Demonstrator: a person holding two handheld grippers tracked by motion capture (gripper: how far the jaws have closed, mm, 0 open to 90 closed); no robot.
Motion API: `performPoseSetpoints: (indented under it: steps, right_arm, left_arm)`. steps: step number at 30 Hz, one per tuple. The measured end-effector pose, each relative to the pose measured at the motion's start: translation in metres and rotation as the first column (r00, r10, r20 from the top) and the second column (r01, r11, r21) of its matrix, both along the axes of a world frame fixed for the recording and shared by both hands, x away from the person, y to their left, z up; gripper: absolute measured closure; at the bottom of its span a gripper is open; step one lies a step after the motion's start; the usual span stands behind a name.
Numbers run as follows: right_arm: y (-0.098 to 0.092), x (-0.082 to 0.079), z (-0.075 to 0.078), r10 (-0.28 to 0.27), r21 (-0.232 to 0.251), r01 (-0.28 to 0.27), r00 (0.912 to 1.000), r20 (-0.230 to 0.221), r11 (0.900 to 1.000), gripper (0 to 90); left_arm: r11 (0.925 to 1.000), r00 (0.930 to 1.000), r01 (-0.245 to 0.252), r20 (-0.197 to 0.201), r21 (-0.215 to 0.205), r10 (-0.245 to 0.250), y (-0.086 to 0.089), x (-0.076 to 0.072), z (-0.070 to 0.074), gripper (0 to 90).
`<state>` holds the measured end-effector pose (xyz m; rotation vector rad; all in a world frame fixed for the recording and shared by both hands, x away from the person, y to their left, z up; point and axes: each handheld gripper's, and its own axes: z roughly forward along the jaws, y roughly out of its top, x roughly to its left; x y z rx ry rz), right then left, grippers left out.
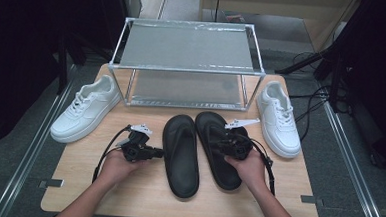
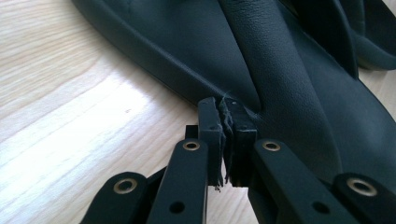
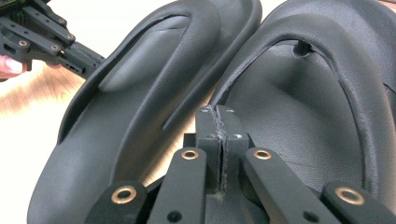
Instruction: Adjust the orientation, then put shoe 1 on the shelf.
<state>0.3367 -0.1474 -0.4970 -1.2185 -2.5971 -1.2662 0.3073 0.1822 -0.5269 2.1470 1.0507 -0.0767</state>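
We hold the left tool (image 1: 154, 152) clamped on the left black rubber flip-flop's (image 1: 180, 155) edge – the right tool (image 1: 220, 146), jaws together, meets the right black flip-flop (image 1: 214, 139); both sandals lie on the light wooden surface (image 1: 141, 196).

two matte black rubber flip-flops (image 1: 180, 155) (image 1: 218, 150) lie on a pale wood-grain surface (image 1: 141, 196), flanked by two plain white lace-up sneakers (image 1: 86, 108) (image 1: 279, 118). the two-tier metal shoe rack (image 1: 186, 63) is silver-grey. both tongs (image 2: 227, 135) (image 3: 217, 140) are black with brass-coloured rivets.

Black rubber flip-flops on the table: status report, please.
Left gripper shut at left black rubber flip-flop's edge. Right gripper shut over right black flip-flop. Both lie flat; nothing blocks them.
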Motion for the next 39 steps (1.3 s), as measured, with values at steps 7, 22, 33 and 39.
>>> performPoseSetpoints:
  steps: [7,22,33,39]
  right_arm:
    - [-0.001,0.000,-0.001,-0.002,0.006,0.002,1.0000,-0.007,1.000,88.7]
    - [-0.009,-0.001,0.002,-0.039,0.024,0.038,0.9991,0.017,0.999,77.7]
    - [-0.011,-0.015,0.003,-0.064,0.071,0.061,0.9972,0.039,0.996,59.1]
    - [-0.010,-0.020,0.001,-0.072,0.067,0.068,0.9961,0.051,0.995,55.3]
  left_arm:
    - [0.9994,0.9994,0.034,-0.006,-0.007,-0.034,-0.012,-0.003,-0.001,86.9]
    - [0.9950,0.9951,0.099,0.008,-0.016,-0.098,-0.021,-0.009,0.006,83.3]
    - [0.9937,0.9972,0.066,0.042,-0.091,-0.062,0.001,-0.010,0.026,49.4]
    - [0.9944,0.9976,0.051,0.051,-0.093,-0.046,0.003,-0.005,0.031,42.4]
